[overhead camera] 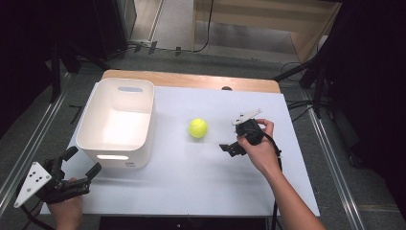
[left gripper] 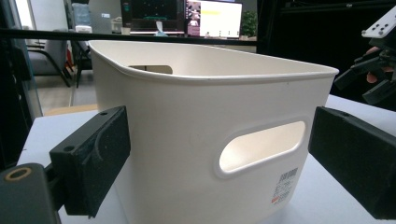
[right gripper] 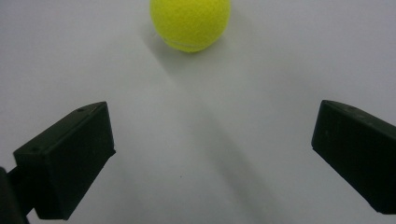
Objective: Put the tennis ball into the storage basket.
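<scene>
A yellow tennis ball [overhead camera: 197,128] is sitting on the white worktop [overhead camera: 191,182], between the white plastic bin [overhead camera: 117,122] and the right tongs [overhead camera: 230,146]. The right tongs are pointing at the ball with jaws spread wide, holding nothing; their own view is showing the ball's seam. The left tongs [overhead camera: 82,162] are hovering near the bin's front corner, jaws spread, and their view is revealing the handle slot [left gripper: 261,149] and a barcode sticker [left gripper: 283,185].

Two black handheld grippers with blocky jaws; left gripper [overhead camera: 81,165] topped by grey three-cornered plate dotted black; right gripper [overhead camera: 229,147] trailing black cable; forearms bare.
</scene>
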A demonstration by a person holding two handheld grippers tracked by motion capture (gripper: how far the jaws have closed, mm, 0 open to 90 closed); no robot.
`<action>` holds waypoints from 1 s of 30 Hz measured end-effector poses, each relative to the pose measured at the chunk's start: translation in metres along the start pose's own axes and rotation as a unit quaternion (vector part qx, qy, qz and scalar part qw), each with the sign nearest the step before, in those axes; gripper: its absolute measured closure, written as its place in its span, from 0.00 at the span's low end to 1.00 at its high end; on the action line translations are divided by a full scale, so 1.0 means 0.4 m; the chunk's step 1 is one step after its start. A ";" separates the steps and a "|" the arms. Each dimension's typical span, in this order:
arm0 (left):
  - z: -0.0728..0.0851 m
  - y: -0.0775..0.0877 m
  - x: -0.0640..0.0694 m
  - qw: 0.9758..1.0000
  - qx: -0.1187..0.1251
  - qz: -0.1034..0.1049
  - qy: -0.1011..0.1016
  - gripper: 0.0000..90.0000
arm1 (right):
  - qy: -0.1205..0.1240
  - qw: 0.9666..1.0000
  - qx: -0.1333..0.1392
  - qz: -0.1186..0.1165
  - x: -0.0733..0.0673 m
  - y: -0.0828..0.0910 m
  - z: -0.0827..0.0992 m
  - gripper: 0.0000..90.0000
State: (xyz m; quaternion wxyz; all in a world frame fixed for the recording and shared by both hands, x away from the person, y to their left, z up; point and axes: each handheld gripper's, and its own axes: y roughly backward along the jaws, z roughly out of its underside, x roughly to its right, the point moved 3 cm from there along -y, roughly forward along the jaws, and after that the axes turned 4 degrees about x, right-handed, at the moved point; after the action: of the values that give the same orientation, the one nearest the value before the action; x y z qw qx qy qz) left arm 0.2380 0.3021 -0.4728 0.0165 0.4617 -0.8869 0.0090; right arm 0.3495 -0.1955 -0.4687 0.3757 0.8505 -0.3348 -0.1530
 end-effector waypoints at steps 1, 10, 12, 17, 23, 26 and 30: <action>0.000 0.000 0.000 1.000 0.000 0.000 0.000 0.06 | -0.002 1.000 -0.005 -0.001 -0.001 -0.001 -0.003 0.00; 0.000 0.001 -0.001 1.000 0.000 0.001 0.001 0.06 | 0.003 0.999 -0.026 -0.019 0.002 -0.029 -0.026 0.00; 0.000 0.000 -0.001 1.000 0.000 0.001 0.001 0.06 | 0.006 0.999 -0.029 -0.021 0.002 -0.034 -0.031 0.00; 0.000 0.001 -0.001 1.000 0.000 0.001 0.001 0.06 | 0.010 0.999 -0.038 -0.025 -0.001 -0.045 -0.043 0.00; 0.000 0.001 -0.001 1.000 0.000 0.001 0.001 0.06 | 0.020 0.998 -0.045 -0.028 -0.004 -0.056 -0.055 0.00; 0.000 0.000 -0.001 1.000 0.000 0.001 0.001 0.06 | 0.021 0.998 -0.048 -0.028 -0.005 -0.061 -0.063 0.00; 0.000 0.000 -0.001 1.000 0.001 0.002 0.001 0.06 | 0.026 0.998 -0.054 -0.033 -0.004 -0.072 -0.073 0.00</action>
State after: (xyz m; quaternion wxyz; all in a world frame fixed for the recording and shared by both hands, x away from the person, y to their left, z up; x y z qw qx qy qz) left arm 0.2381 0.3025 -0.4727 0.0170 0.4601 -0.8876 0.0103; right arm 0.3762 -0.1644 -0.4702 0.4244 0.8431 -0.2880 -0.1614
